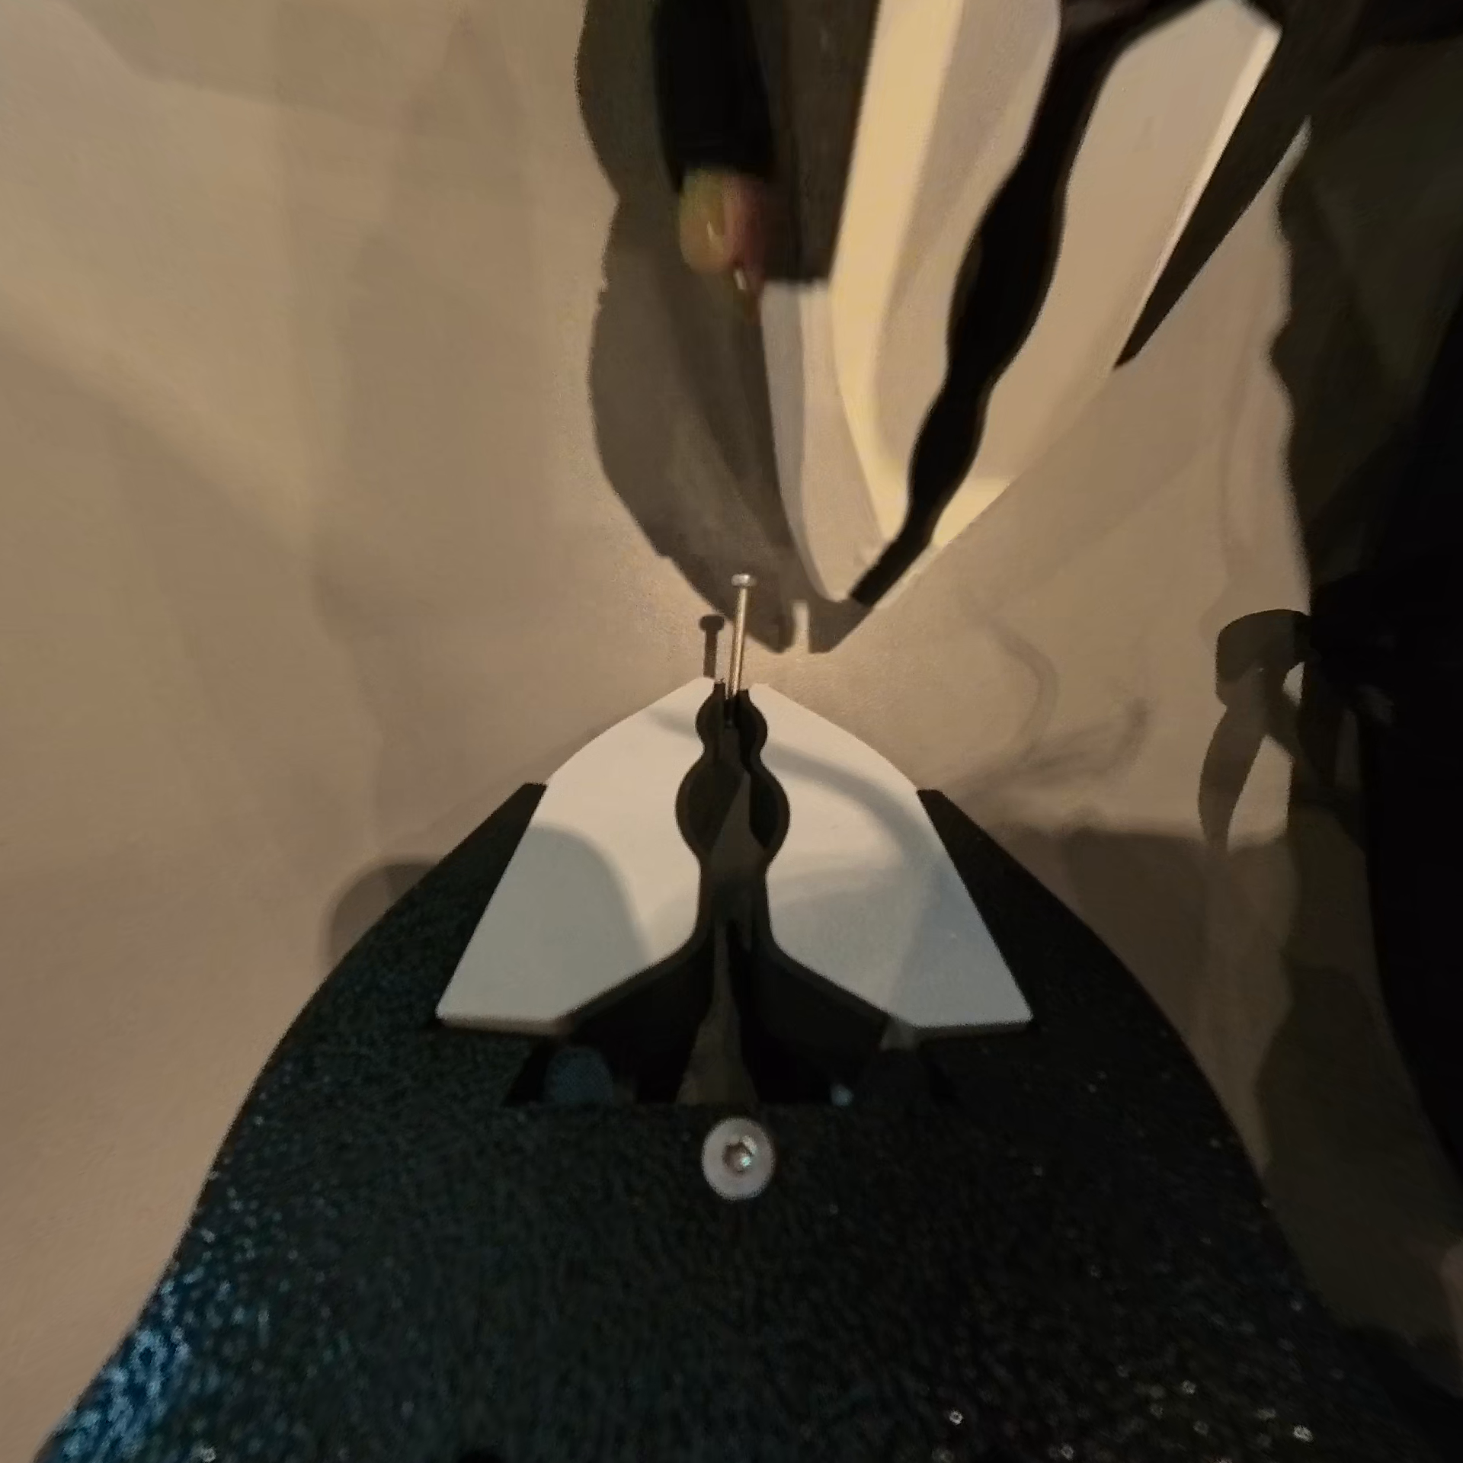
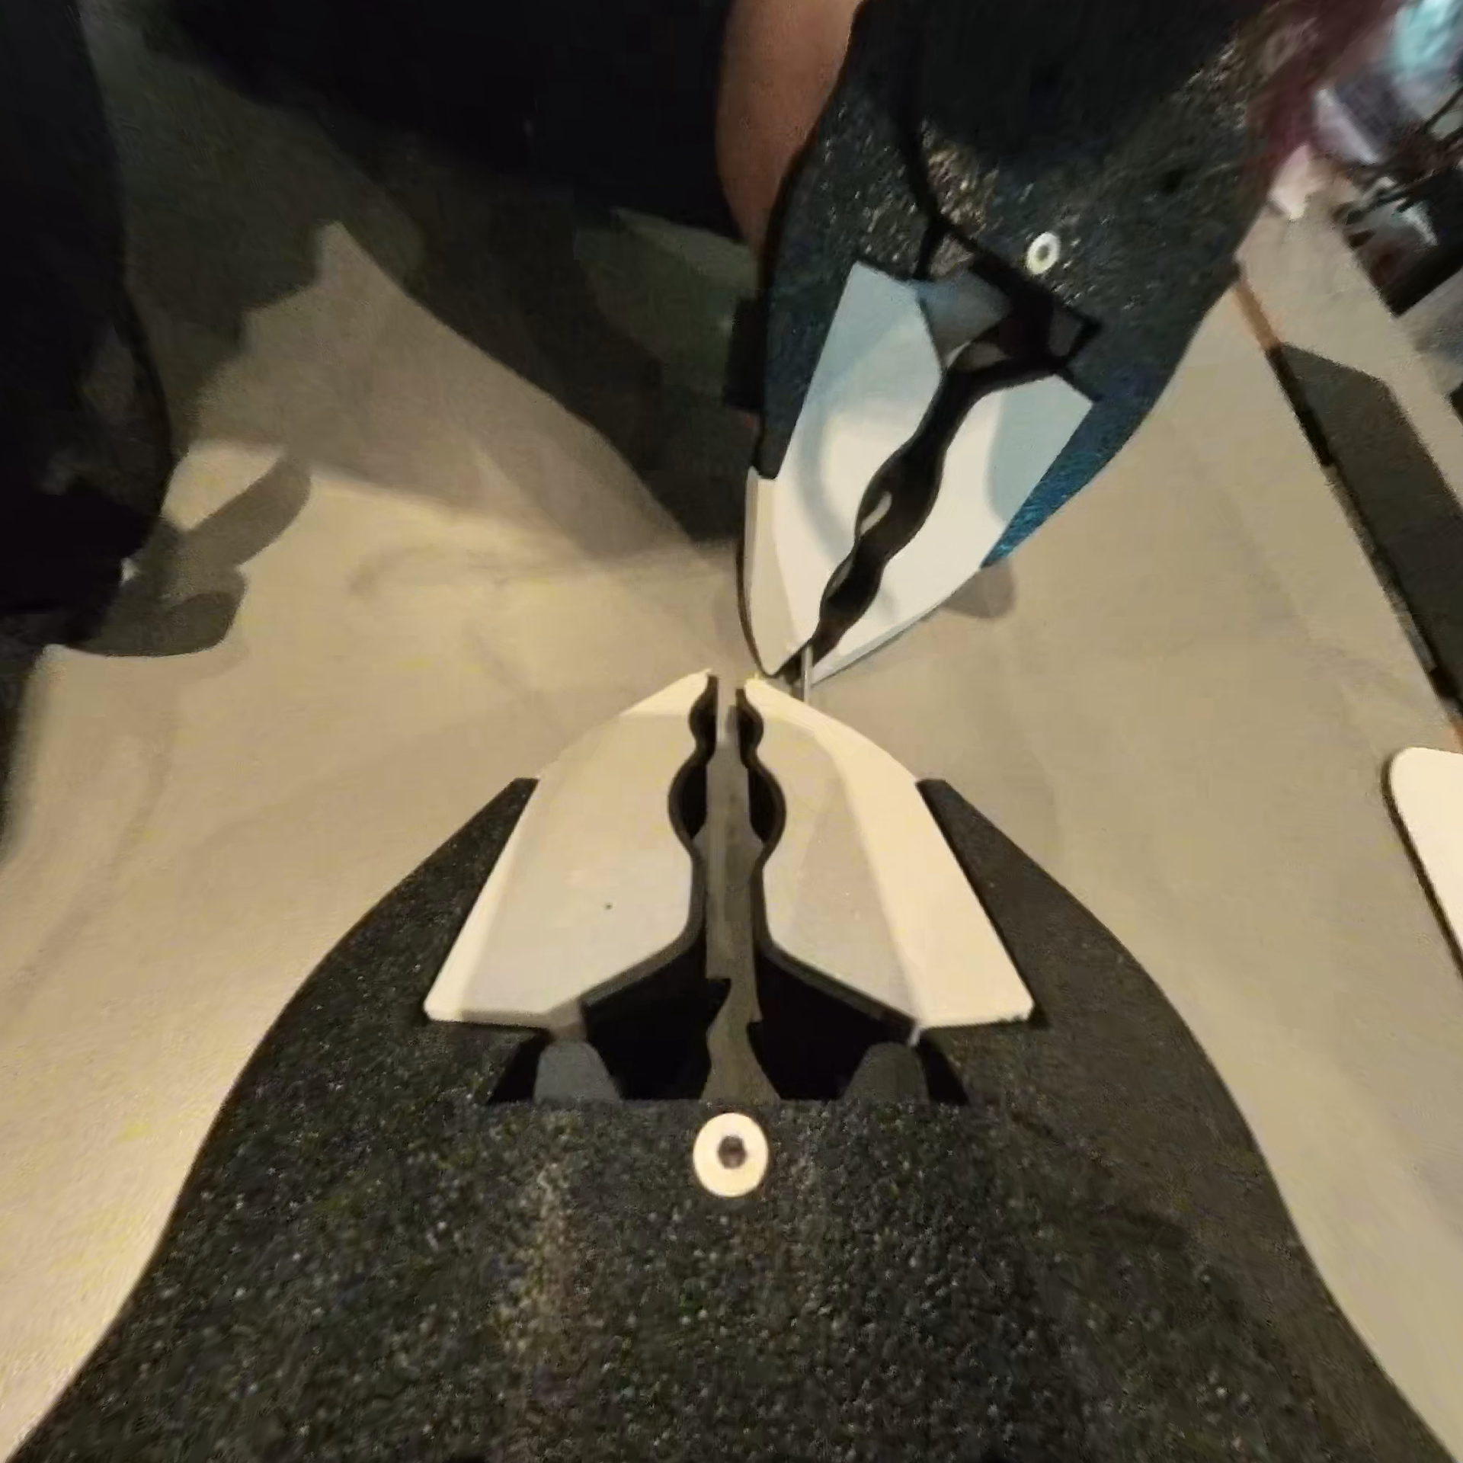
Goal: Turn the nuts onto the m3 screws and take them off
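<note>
Field notes, at the table. The left gripper (image 1: pixel 732 687), white-fingered with a black speckled body, was clamped on a thin silver m3 screw (image 1: pixel 741 629). The shank stood up out of the fingertips, head uppermost, over the beige tabletop (image 1: pixel 277 475). In the right wrist view the same screw (image 2: pixel 804 673) showed as a short sliver below those tips.

The right gripper (image 2: pixel 727 687) had its white fingers (image 2: pixel 792 728) slightly apart, a narrow slot between the tips and nothing plainly in it. It sat just beside the left one's tips. No nut could be made out in either view; too small or hidden, could not tell which.

Risks, as judged:
- The screw was held by a short length at the very tip, so a sideways nudge from the right gripper would likely tilt it or pull it free.
- A nut offered at a slant would cross-thread or skip off.
- A dropped nut would be hard to find again on the shadowed beige surface.
- The tips stood close enough to collide.
</note>
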Demonstrator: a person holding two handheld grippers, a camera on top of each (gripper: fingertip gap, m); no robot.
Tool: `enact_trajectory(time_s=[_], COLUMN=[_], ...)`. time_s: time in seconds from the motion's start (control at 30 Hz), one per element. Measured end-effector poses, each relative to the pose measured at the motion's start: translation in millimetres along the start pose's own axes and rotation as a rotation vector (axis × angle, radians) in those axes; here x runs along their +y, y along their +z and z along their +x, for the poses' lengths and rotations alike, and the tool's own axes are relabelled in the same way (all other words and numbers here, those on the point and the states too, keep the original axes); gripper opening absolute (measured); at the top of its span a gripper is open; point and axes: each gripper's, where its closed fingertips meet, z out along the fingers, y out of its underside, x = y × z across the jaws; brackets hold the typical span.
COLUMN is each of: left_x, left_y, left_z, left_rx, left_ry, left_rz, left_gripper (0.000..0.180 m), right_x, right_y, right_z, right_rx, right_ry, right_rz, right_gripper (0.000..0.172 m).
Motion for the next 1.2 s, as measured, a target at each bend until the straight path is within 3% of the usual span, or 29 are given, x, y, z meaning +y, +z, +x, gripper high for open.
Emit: enact_trajectory(time_s=[0.03, 0.17, 0.23, 0.37, 0.47, 0.7, 0.87, 1.0, 1.2], left_x=[0.0, 0.2, 0.3, 0.5, 0.7, 0.9, 0.9, -0.3, -8.9], left_y=[0.1, 0.1, 0.2, 0.3, 0.4, 0.8, 1.1, 1.6, -11.5], left_z=[0.0, 0.1, 0.1, 0.2, 0.3, 0.3, 0.4, -2.9, -24.5], left_rx=[0.002, 0.002, 0.002, 0.003, 0.004, 0.000, -0.027, -0.135, -0.485], left_ry=[-0.002, -0.002, -0.002, -0.003, -0.003, 0.000, 0.017, 0.036, 0.101], left_rz=[0.002, 0.002, 0.002, 0.002, 0.003, 0.002, -0.004, 0.029, 0.226], left_gripper=[0.002, 0.002, 0.002, 0.002, 0.003, 0.003, 0.003, 0.003, 0.003], right_x=[-0.8, 4.4, 6.7, 0.6, 2.3, 2.8, -5.8, -4.3, 27.0], right_y=[-0.8, 2.4, 4.5, 0.7, 1.5, -1.6, -15.9, -30.7, -41.6], right_z=[2.4, 12.8, 10.3, -0.1, 8.0, 16.7, 33.1, 41.6, 28.1], right_rx=[0.013, 0.068, 0.055, 0.009, 0.045, 0.096, 0.249, 0.403, 0.515], right_ry=[0.010, 0.049, 0.035, -0.019, 0.020, 0.036, 0.025, 0.102, 0.404], right_rz=[0.008, -0.032, -0.054, -0.005, -0.017, -0.007, 0.062, 0.043, -0.130], right_gripper=[0.008, 0.028, 0.027, 0.003, 0.020, 0.018, 0.019, 0.016, 0.015])
